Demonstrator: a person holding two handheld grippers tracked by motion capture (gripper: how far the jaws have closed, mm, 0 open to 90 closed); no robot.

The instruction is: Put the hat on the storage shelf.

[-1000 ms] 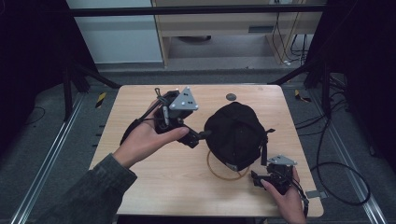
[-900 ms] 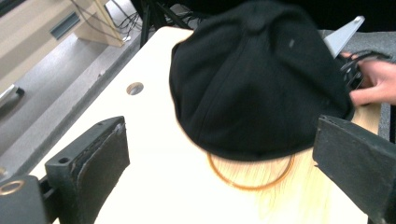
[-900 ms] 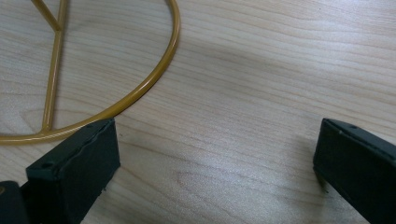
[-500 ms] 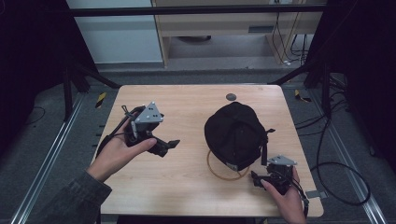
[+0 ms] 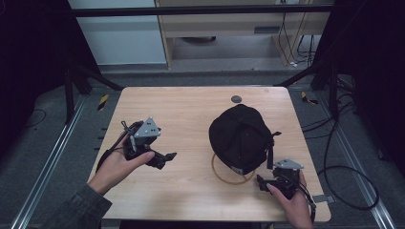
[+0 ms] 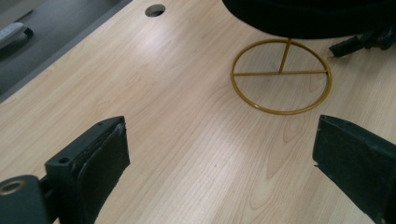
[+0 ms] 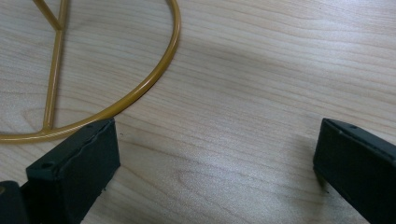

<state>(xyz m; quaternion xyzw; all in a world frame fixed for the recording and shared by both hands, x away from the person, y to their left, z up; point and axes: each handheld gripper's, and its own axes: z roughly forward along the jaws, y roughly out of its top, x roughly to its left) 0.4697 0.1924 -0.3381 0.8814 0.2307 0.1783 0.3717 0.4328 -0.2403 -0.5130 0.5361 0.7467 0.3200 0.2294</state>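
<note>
Left claw (image 5: 162, 157) hangs wide open over bare table (image 5: 191, 191), well left of the black cap (image 5: 241, 138). Right claw (image 5: 261, 183) is spread wide too, right beside the gold ring (image 5: 229, 177) under the cap, perhaps its stand. The ring sits just off its left jaw.

Tool (image 6: 219, 158) jaws wide apart; gold ring stand (image 6: 281, 77) beyond.
</note>
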